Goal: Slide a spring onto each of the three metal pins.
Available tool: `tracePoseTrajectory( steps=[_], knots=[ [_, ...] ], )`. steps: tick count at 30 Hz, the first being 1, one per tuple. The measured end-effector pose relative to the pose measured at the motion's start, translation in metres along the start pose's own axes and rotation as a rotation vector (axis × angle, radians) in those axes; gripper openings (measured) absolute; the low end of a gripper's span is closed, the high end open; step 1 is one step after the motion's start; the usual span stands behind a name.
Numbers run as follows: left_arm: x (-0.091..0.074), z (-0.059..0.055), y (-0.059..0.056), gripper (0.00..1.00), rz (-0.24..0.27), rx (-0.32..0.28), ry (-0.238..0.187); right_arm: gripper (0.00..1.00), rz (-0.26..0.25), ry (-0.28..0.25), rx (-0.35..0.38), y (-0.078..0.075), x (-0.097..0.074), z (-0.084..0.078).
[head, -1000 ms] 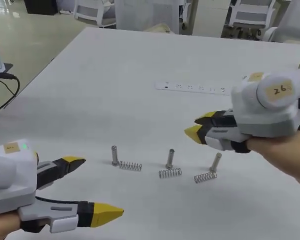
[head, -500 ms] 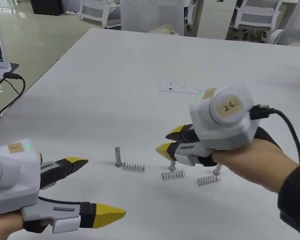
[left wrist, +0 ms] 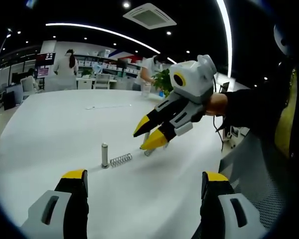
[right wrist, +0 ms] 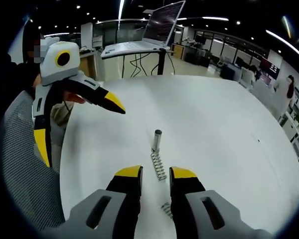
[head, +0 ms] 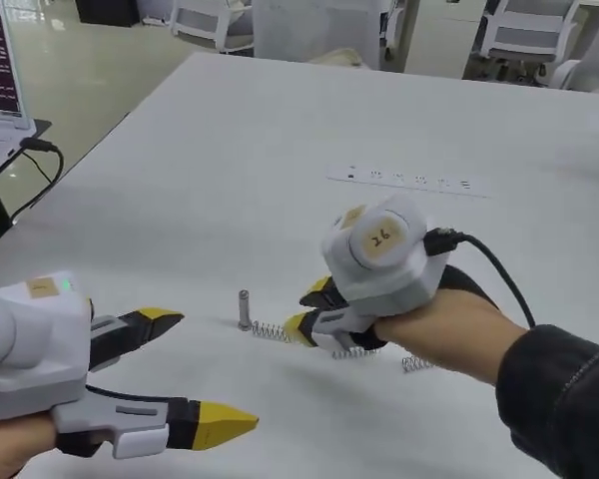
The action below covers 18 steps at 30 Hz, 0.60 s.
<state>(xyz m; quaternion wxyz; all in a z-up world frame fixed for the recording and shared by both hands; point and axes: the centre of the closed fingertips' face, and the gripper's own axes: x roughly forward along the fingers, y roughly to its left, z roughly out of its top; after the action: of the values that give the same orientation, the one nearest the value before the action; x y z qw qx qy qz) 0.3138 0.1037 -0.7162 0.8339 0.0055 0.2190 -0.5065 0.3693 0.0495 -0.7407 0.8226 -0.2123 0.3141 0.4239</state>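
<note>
Now down low at the row, crossed in from the far right within the last second: right gripper (head: 305, 309), jaws a little apart, empty. Leftmost spring (right wrist: 158, 164) flat just ahead of its tips, leftmost pin (right wrist: 157, 140) upright just beyond. Left gripper (head: 205, 369) wide apart, idle, opposite. Reads as lining up first pickup; nothing threaded yet.

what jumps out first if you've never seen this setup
The right gripper, yellow-tipped, sits low over the white table mid-scene, its jaws astride the near end of a spring lying by an upright metal pin. The left gripper hangs wide open at the near left edge.
</note>
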Motion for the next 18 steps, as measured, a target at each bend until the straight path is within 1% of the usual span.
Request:
tracePoseTrajectory(
  steps=[5, 10, 15, 18],
  knots=[
    [0.000, 0.000, 0.001, 0.92, 0.003, -0.003, -0.002, 0.19, 0.014, 0.025, 0.008, 0.000, 0.014, -0.004],
    [-0.001, 0.000, 0.002, 0.92, 0.007, -0.004, -0.002, 0.19, 0.024, 0.062, 0.024, -0.001, 0.028, -0.013],
    [-0.002, 0.001, 0.002, 0.92, 0.010, -0.005, -0.005, 0.19, 0.032, 0.087, 0.029, 0.000, 0.035, -0.021],
    [-0.002, 0.001, 0.003, 0.92, 0.012, -0.006, -0.007, 0.20, 0.033, 0.094, 0.029, -0.001, 0.038, -0.023]
  ],
)
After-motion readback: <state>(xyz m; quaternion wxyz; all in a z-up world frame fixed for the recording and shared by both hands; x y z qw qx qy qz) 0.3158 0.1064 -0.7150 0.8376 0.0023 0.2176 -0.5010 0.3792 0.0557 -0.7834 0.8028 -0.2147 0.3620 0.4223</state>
